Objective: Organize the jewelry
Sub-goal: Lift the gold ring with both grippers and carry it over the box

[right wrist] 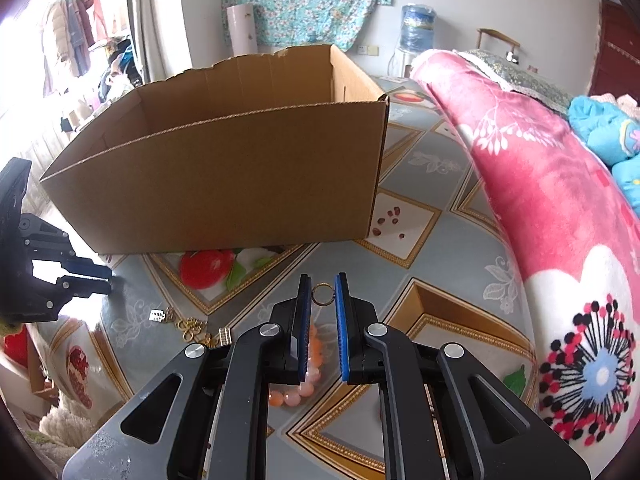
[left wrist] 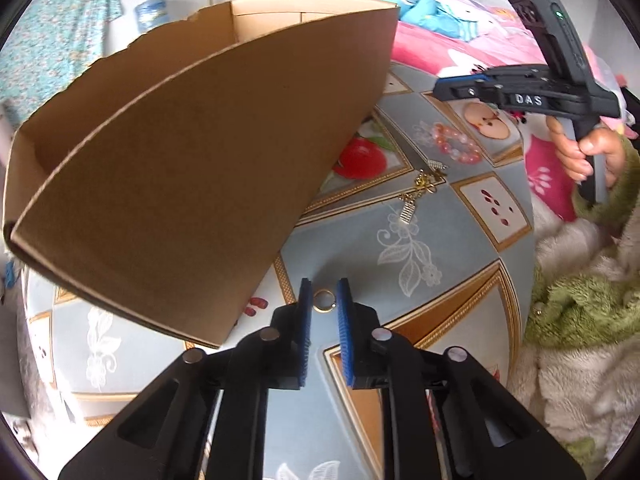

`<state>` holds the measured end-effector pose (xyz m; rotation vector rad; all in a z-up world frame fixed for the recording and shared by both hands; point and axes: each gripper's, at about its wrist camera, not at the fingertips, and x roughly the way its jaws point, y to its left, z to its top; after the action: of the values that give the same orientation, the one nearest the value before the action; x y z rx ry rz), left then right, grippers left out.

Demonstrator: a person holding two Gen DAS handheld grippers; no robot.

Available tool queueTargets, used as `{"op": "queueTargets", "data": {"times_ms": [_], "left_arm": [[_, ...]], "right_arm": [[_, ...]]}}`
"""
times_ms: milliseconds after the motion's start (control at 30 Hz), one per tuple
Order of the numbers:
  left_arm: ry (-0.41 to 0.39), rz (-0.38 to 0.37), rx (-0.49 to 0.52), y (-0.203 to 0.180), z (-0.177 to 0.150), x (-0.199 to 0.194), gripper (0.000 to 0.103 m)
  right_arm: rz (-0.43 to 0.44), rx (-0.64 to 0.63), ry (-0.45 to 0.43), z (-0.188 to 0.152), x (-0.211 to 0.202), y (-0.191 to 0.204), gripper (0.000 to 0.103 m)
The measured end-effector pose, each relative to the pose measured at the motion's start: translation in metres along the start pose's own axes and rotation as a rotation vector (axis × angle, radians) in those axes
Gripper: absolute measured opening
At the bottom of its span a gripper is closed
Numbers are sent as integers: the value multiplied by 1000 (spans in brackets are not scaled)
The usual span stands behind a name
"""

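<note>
A cardboard box is set on the tabletop; bead bracelet, earrings and ring are spread before it.

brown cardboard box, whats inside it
Only bare inner walls of the open brown cardboard box show. Its front wall hides the floor, so any jewelry already inside cannot be seen.
</note>
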<state>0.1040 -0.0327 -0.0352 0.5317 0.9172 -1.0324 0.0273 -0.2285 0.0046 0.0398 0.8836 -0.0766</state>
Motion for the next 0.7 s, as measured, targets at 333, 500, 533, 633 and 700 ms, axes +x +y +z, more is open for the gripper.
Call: {"op": "queueTargets", "data": {"times_ms": [333,500,533,633,700], "left_arm": [[-9,0,52,-9,-5,-4,11],[-61,-3,19,-21,1,-29,11],[-85,-6,9,-23,4,-37,11],[-219,-7,-17,-31,24,-78,11],[-300,14,-37,-31,41,-97,11]], "right_arm": [[-25,29,-18,2,-12,9,10],[-26,13,-49,6,-31,12,10],[-12,16,-62,8,-39,13,10],[32,11,-105,24,-57,17,10],[61,-15,-141,41,-64,19,10]]}}
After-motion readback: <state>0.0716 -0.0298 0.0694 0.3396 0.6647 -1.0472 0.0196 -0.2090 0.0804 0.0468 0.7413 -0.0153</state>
